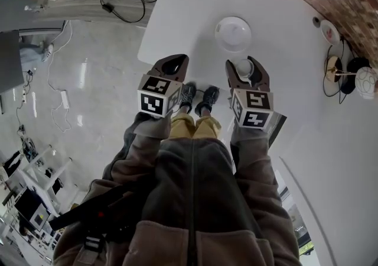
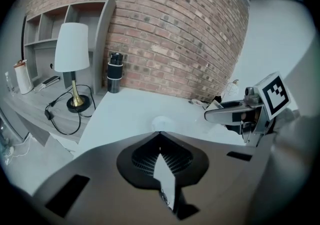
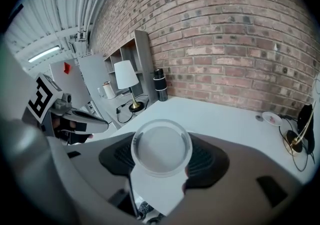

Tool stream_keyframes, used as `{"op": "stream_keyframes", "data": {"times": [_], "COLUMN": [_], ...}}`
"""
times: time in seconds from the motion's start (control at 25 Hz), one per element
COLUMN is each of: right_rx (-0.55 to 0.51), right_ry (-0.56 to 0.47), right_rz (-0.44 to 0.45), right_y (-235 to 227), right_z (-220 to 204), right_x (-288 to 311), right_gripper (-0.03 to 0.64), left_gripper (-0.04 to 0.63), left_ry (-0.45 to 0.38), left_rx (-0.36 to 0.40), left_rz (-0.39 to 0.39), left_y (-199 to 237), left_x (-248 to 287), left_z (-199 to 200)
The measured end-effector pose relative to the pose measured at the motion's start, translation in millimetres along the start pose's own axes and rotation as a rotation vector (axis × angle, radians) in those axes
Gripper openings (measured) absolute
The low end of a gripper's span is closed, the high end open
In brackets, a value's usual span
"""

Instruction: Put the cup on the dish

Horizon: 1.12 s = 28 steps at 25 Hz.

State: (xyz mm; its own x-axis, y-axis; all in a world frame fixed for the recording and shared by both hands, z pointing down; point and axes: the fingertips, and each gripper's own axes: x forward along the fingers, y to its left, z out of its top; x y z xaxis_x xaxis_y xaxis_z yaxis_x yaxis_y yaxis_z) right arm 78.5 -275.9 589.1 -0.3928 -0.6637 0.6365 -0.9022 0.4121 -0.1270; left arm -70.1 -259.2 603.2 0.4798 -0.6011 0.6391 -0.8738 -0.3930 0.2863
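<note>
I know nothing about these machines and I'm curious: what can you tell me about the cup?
The cup is round and whitish, plastic by its look, and seems empty. It is upright, mouth up, clamped between the jaws of the right gripper. It is not on the dish, which lies just beyond it.

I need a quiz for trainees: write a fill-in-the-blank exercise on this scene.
The right gripper grips the ____ in its jaws.
The left gripper holds ____.
The dish lies on the white ____.
The wall is built of ____.
Missing: cup; nothing; table; brick.
</note>
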Motion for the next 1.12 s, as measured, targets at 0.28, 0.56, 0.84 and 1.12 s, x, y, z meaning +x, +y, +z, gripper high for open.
{"op": "stream_keyframes", "data": {"times": [0.28,0.56,0.84,1.12], "right_rx": [-0.011,-0.035,-0.068,-0.099], "right_ry": [0.041,0.075,0.099,0.113], "right_rz": [-0.003,0.007,0.005,0.008], "right_y": [-12.2,-19.5,-29.0,-42.7], "right_z": [-17.4,-34.1,-46.2,-49.2], "right_x": [38.8,69.1,89.3,112.9], "right_gripper": [0.264,0.264,0.264,0.264], "left_gripper": [0.005,0.005,0.005,0.006], "left_ry": [0.067,0.106,0.126,0.176], "left_rx": [-0.043,-0.069,-0.082,-0.119], "left_rz": [0.006,0.019,0.032,0.029], "left_y": [17.1,30.2,41.4,48.5], "left_x": [18.5,31.7,43.4,52.1], "left_z": [-21.7,-40.9,-48.3,-52.3]}}
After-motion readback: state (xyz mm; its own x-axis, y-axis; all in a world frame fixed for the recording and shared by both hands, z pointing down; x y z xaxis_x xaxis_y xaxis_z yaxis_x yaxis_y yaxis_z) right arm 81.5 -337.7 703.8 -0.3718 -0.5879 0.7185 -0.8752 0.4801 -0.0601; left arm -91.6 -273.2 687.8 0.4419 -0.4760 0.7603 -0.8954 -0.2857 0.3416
